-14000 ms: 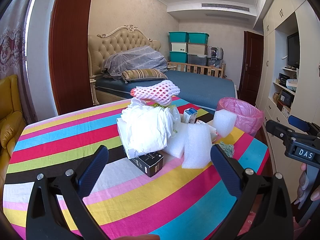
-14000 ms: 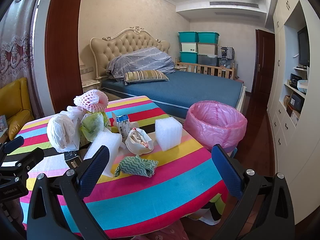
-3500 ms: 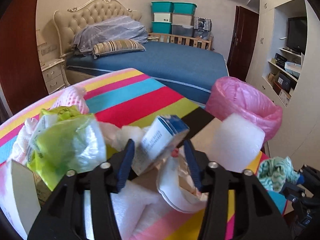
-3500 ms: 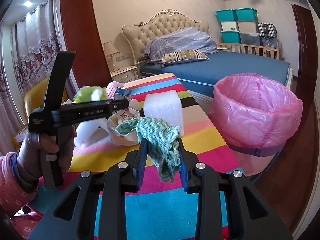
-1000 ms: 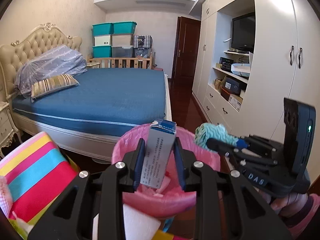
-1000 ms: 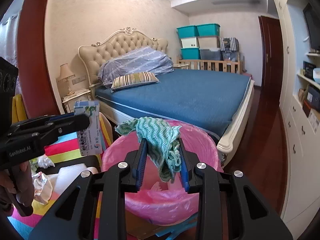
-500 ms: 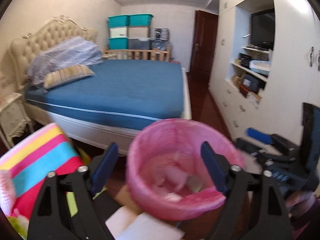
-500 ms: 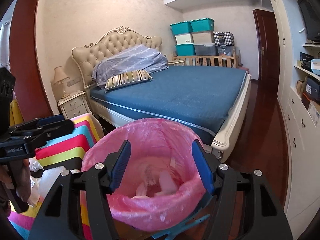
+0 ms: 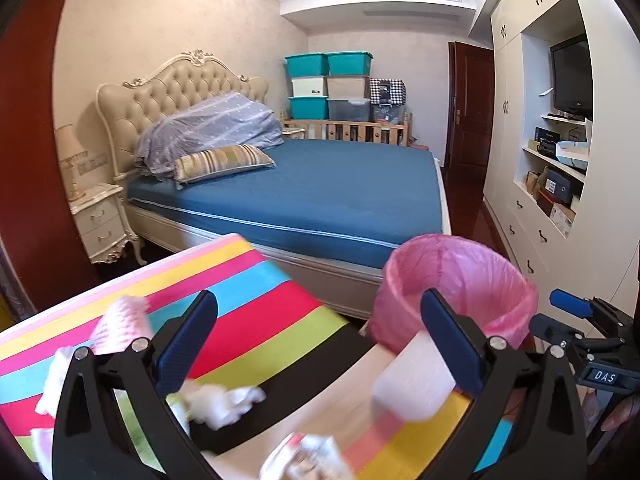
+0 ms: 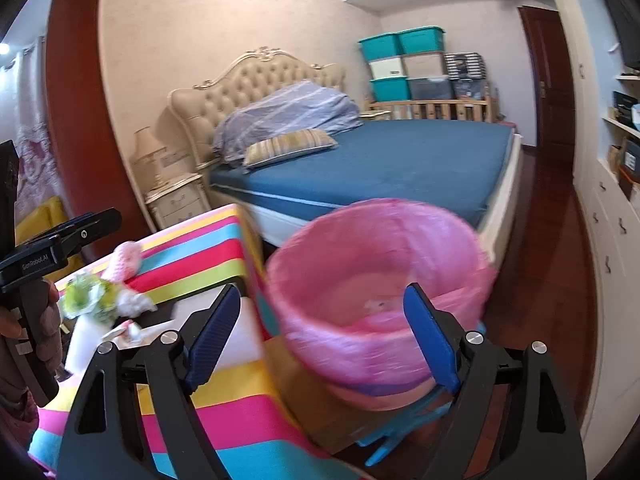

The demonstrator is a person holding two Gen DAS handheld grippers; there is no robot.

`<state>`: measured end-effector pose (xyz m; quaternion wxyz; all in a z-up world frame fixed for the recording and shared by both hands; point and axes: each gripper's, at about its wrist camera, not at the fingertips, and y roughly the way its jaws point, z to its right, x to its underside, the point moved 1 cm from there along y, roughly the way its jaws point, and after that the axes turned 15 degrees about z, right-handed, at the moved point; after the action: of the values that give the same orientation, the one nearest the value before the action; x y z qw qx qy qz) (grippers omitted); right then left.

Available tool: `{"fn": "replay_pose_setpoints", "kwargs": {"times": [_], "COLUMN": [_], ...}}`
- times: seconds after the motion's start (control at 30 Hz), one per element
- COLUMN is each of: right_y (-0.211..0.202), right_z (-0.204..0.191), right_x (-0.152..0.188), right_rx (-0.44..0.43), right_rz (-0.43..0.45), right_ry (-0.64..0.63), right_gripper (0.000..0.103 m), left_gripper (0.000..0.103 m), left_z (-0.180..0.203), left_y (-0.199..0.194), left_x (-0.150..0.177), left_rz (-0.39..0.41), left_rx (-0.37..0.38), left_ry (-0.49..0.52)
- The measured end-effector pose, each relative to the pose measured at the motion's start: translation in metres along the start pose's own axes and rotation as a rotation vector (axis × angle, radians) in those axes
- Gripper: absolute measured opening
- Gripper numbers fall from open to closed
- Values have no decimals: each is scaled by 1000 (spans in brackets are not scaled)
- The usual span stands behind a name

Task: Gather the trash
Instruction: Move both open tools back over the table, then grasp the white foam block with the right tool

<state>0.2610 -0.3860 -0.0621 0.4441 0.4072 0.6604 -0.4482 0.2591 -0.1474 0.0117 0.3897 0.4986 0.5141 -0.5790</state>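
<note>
both empty, jaws wide: left gripper [image 9: 320, 344] faces striped table [image 9: 256, 320], foam block [image 9: 414, 378] by its right finger; right gripper [image 10: 320, 340] over pink-lined bin [image 10: 376, 280]. next: likely grab foam.

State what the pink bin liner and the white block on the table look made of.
The pink bin liner looks like thin plastic film: translucent, crinkled, folded over the rim. The white block looks like packing foam, matte and soft-edged, though motion blur leaves this uncertain.
</note>
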Motion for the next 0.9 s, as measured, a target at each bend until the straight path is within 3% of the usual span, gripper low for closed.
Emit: {"fn": "replay_pose_setpoints", "kwargs": {"times": [0.2, 0.47, 0.9], "right_y": [-2, -3, 12], "right_z": [-28, -36, -65], "right_x": [14, 34, 48], "right_rx": [-19, -17, -54], "right_rz": [-35, -79, -135], "right_ry": [-35, -23, -122], "right_gripper": [81, 83, 85], "left_gripper": [98, 98, 98], "left_z": [-19, -31, -38], "left_y": [-36, -63, -87], "left_x": [21, 57, 99], "left_rz": [1, -44, -107], "left_rx": [-25, -4, 5], "left_ry": [11, -22, -18]}}
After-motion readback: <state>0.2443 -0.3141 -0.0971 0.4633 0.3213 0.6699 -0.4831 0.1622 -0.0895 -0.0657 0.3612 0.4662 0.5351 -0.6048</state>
